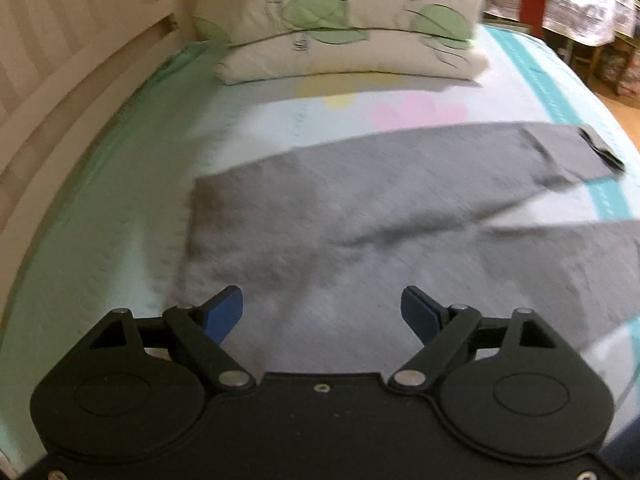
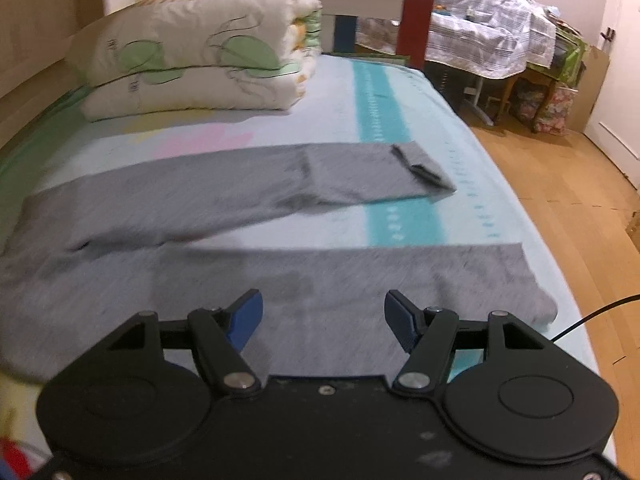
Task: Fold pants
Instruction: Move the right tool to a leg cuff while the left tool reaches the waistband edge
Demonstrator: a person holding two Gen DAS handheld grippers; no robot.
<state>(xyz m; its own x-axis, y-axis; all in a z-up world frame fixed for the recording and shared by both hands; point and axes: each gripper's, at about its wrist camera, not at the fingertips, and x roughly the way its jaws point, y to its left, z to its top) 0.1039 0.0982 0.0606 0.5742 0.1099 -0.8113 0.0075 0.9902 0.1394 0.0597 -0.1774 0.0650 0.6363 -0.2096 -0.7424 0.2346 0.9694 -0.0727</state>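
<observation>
Grey pants [image 1: 320, 208] lie flat on the bed, waist to the left, both legs running right and spread apart in a V. In the right wrist view the pants [image 2: 208, 200] show the far leg ending near a dark cuff tag and the near leg ending by the bed's right edge. My left gripper [image 1: 322, 312] is open and empty above the waist and seat area. My right gripper [image 2: 323, 316] is open and empty above the near leg. Neither touches the fabric.
The bed [image 2: 380, 120] has a pale blue sheet with a teal stripe. A folded quilt with green leaves [image 2: 200, 64] lies at the head. A cream bed rail [image 1: 80, 80] runs along the left. Wooden floor [image 2: 560, 184] and covered furniture are to the right.
</observation>
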